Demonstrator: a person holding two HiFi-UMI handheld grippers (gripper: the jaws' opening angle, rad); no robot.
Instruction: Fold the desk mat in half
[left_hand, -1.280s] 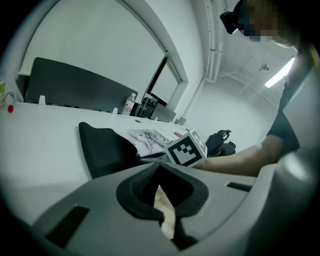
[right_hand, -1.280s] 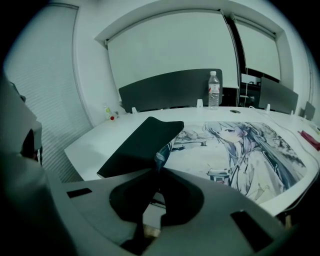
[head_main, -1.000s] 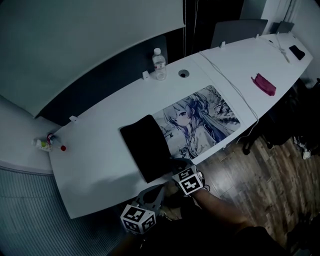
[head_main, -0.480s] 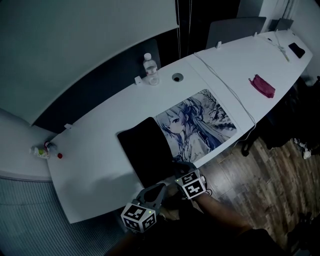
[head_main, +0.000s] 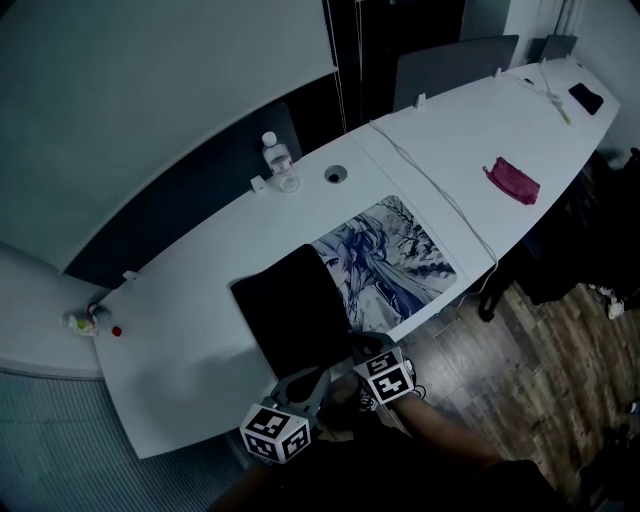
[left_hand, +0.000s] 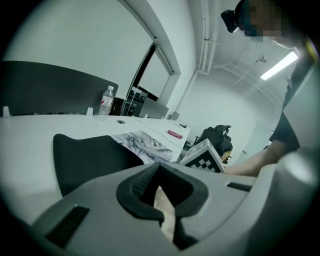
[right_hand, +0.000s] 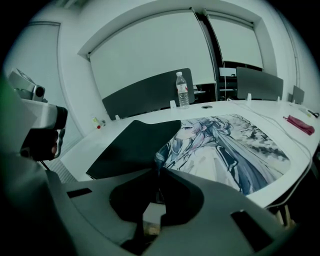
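We log: right gripper (head_main: 362, 345) jaws, clamped on desk mat (head_main: 400, 262), carry black flap (head_main: 290, 310) farther toward 2 o'clock; left gripper (head_main: 322, 373) jaws closed, empty. Fold advancing.

Head view high above desk (head_main: 200, 300), looking steeply down, gripper views low, close, facing across the shared desk mat (head_main: 380, 265)

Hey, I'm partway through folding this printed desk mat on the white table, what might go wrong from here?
One: the right gripper pinches the anime-print desk mat only at its near edge, so the black turned-over flap may land crooked. Two: that edge lies close to the long white table's rim; a pull toward you might drag the mat off.
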